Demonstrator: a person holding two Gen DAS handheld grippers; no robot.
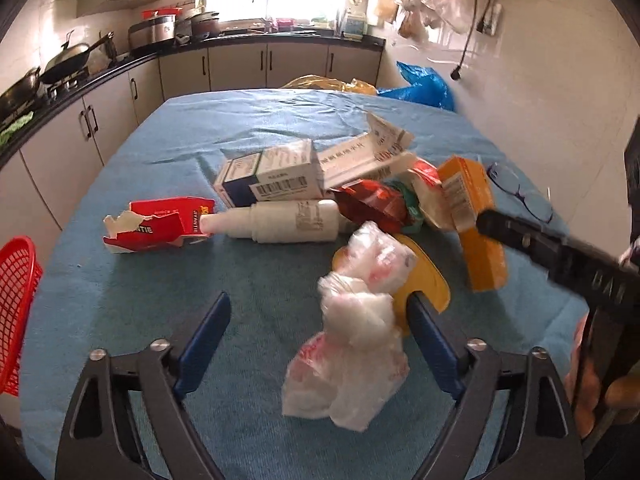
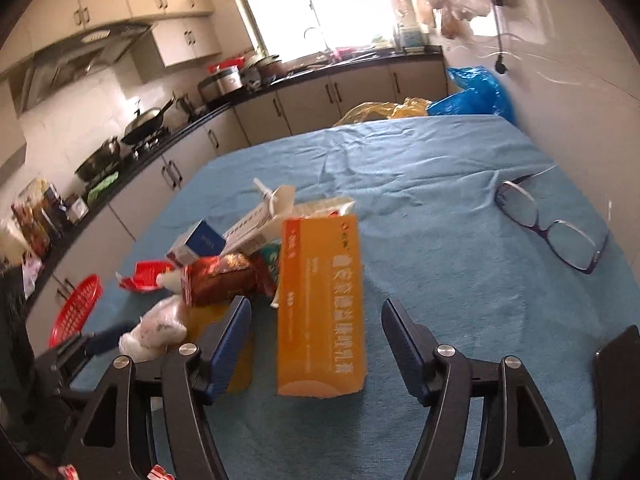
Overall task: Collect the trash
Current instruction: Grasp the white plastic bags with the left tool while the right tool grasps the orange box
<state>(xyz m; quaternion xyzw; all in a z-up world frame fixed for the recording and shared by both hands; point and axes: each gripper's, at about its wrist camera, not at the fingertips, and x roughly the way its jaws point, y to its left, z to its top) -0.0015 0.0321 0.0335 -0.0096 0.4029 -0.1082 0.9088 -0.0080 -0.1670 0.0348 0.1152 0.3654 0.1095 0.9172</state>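
Trash pile mid-desk (image 1: 120, 168): we see crumpled plastic bag (image 1: 356, 320) lying between spread jaws of left claw (image 1: 320, 344), pads clear, nothing gripped. Orange box (image 2: 322, 304) lies between right claw (image 2: 316, 344) jaws, likewise open. Red basket (image 1: 16, 312) at desk's left edge, likely bin. Glasses (image 2: 552, 228) well apart: we judge not trash.

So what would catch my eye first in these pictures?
Probably the heap of trash in the middle of the blue tablecloth: an orange box between the open right claw, a crumpled plastic bag between the open left claw. Glasses lie apart, at the right.
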